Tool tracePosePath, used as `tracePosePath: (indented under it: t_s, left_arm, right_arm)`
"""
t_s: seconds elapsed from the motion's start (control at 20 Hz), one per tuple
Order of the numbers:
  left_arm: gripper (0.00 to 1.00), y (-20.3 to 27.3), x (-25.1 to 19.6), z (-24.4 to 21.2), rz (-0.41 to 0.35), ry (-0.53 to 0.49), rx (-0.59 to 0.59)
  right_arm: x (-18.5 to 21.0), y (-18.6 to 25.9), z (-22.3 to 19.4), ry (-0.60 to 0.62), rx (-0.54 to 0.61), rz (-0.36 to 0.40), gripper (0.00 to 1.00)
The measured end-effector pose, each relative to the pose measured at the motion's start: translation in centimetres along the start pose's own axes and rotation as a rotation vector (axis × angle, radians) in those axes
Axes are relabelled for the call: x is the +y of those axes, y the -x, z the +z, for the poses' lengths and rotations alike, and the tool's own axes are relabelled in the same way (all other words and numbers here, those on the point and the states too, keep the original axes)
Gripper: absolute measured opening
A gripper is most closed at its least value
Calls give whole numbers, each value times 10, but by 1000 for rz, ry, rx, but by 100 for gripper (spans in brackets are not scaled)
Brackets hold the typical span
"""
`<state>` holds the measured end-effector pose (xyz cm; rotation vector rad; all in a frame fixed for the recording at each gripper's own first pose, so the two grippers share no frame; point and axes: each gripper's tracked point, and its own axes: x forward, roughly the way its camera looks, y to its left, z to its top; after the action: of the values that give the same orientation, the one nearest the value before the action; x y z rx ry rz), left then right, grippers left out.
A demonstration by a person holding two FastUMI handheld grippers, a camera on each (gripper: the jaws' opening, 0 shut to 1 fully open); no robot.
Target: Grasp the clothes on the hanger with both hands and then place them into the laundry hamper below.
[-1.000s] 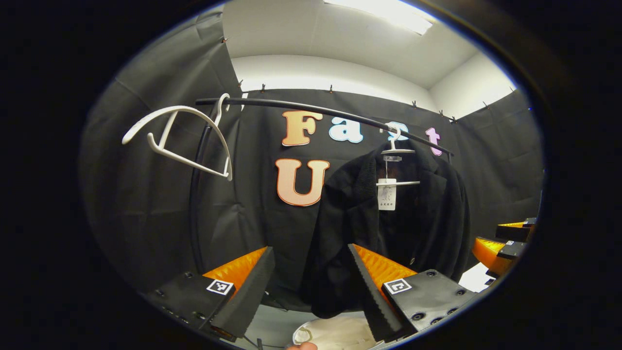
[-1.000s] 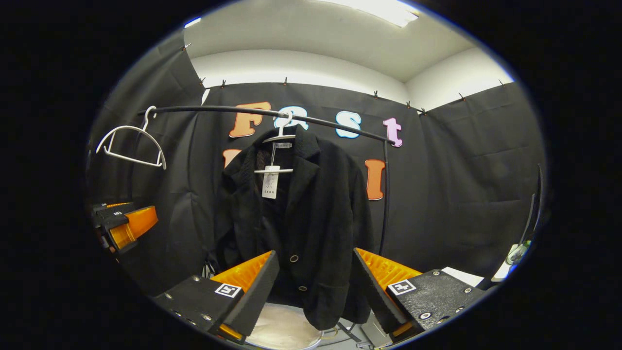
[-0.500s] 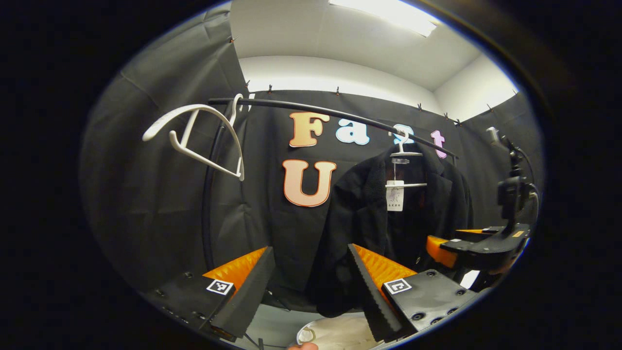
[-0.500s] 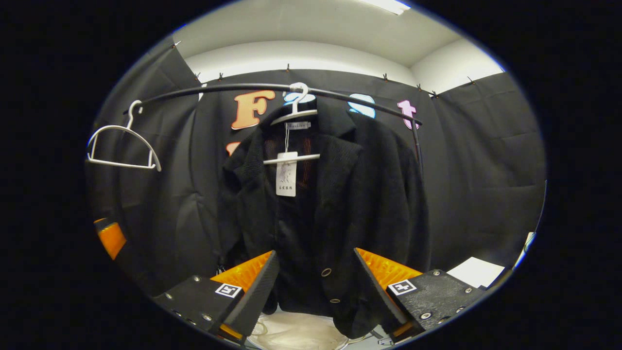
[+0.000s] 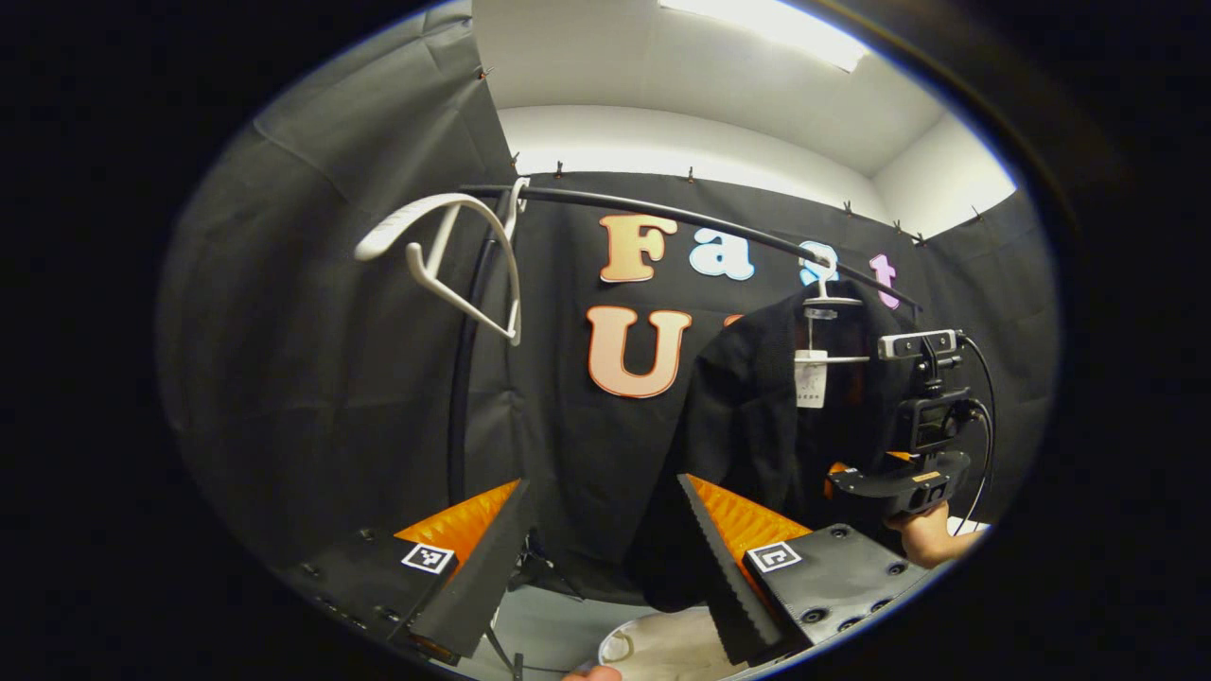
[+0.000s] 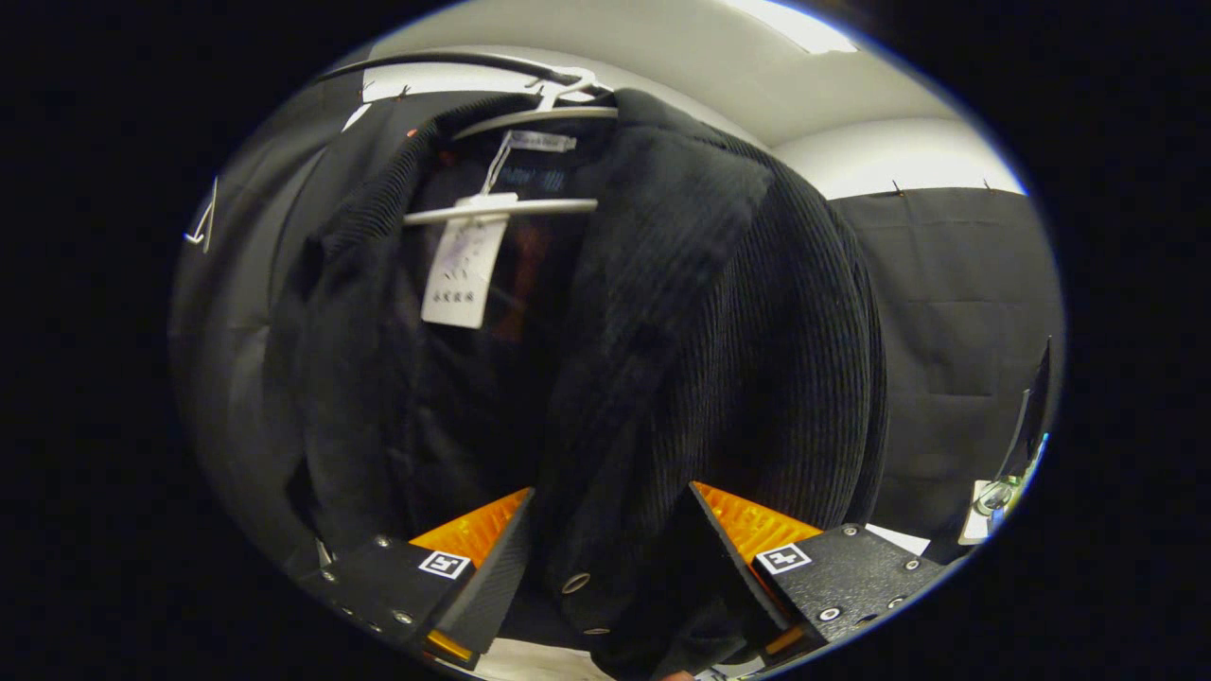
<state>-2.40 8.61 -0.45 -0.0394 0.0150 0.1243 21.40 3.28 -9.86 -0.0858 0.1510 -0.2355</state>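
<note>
- The laundry hamper sits low down in the left gripper view, just under the hem of the jacket; you can see a pale lining and part of the rim, and what's inside is hard to make out.
- The black jacket is on its white hanger on the black rail, with a paper tag dangling at the collar.
- The right gripper is pushed right up to the jacket's front edge. The jaws are spread wide, with the buttoned edge of the cloth sitting in the gap between them, not pinched.
- The left gripper is wide open too, holding nothing, off to the side of the jacket and well short of it.
- In the left gripper view you can also see the right gripper and the hand holding it, right against the jacket.
- An empty white hanger hangs at the far end of the rail, well apart from the jacket.
</note>
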Motion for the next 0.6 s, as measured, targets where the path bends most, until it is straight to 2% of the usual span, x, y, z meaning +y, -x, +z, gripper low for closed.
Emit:
tracePosePath:
  t_s: [0.05, 0.1, 0.25, 0.35, 0.45, 0.5, 0.6]
  left_arm:
    - [97, 1, 6, 0, 10, -4, 0]
    - [96, 1, 9, -1, 17, -8, 0]
    - [96, 0, 14, -3, 23, -23, 3]
    - [96, -3, 10, -3, 13, -30, 4]
    - [100, -7, 3, -3, -3, -32, 1]
    - [96, -9, -1, -3, -14, -32, 2]
    - [100, -12, -10, -5, -35, -31, 3]
  right_arm:
    - [-6, -2, -2, -5, 4, -9, 100]
    - [-12, -2, -1, -17, -1, -15, 94]
    - [-27, -1, 6, -55, -13, -5, 91]
    - [-37, -1, 14, -43, -32, 5, 75]
    - [-51, 4, 23, -21, -54, -4, 65]
    - [-58, 5, 27, -9, -68, -8, 69]
    - [-72, 8, 34, 19, -88, -20, 55]
